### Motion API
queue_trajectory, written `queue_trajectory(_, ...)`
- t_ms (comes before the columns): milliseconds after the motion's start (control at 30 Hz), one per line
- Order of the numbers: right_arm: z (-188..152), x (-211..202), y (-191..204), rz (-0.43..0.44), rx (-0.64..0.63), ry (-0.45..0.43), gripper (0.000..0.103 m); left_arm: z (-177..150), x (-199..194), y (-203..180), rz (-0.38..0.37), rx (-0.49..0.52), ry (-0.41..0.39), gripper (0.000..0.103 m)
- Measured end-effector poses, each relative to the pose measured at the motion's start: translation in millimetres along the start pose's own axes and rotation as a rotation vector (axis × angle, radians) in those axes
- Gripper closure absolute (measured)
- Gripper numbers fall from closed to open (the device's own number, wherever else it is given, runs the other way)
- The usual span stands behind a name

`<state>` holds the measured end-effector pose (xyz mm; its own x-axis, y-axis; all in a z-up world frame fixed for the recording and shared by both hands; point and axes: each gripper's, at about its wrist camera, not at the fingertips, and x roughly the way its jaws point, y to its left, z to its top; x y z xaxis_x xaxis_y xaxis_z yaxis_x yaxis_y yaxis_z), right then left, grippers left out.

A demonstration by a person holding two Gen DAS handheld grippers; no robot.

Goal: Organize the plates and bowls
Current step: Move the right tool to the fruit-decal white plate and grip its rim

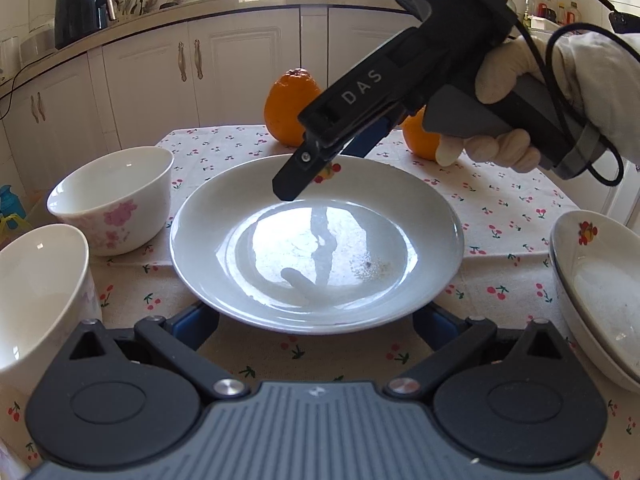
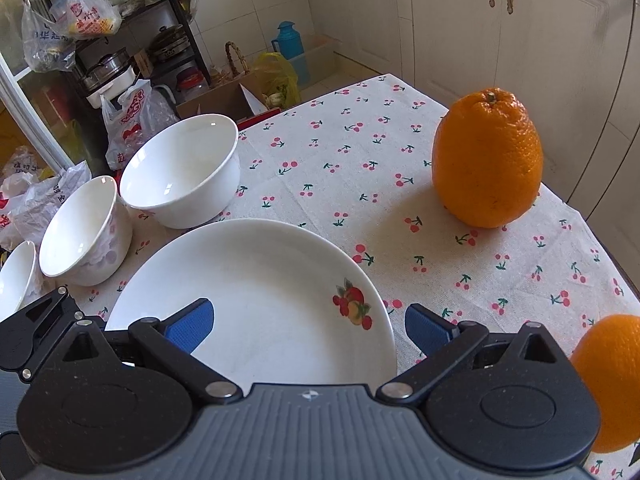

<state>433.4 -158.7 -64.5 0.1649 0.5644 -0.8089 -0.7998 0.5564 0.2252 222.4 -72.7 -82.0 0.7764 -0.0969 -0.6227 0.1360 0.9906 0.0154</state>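
A white plate [image 1: 316, 240] with a fruit print lies on the cherry tablecloth, and it also shows in the right wrist view [image 2: 260, 300]. My left gripper [image 1: 316, 324] is open, its blue pads straddling the plate's near rim. My right gripper [image 2: 308, 328] is open above the plate's far rim; it also shows in the left wrist view [image 1: 320, 164], tilted down over the plate. Three white bowls stand left of the plate: one [image 2: 184, 172], a floral one [image 2: 84, 232], and one at the edge [image 2: 16, 276]. Stacked plates [image 1: 596, 280] lie at the right.
Two oranges stand on the table, one upright [image 2: 486, 160], one at the right edge [image 2: 612, 380]. Kitchen cabinets [image 1: 160, 68] lie beyond the table. Bags, a shelf and a blue thermos [image 2: 288, 40] sit on the floor past the table's edge.
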Motion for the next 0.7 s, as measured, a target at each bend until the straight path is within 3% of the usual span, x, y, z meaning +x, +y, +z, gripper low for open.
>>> queue_trajectory(200, 3.0, 10.3, -2.9, 0.052, 0.004, 0.024, 0.009, -0.1, -0.8, -1.0, 0.006, 0.004, -0.002, 0.001)
queue_trajectory(700, -4.4, 2.7, -12.5, 0.127, 0.086, 0.028, 0.01, -2.0, -2.4, -4.9, 0.035, 0.065, 0.002, 0.001)
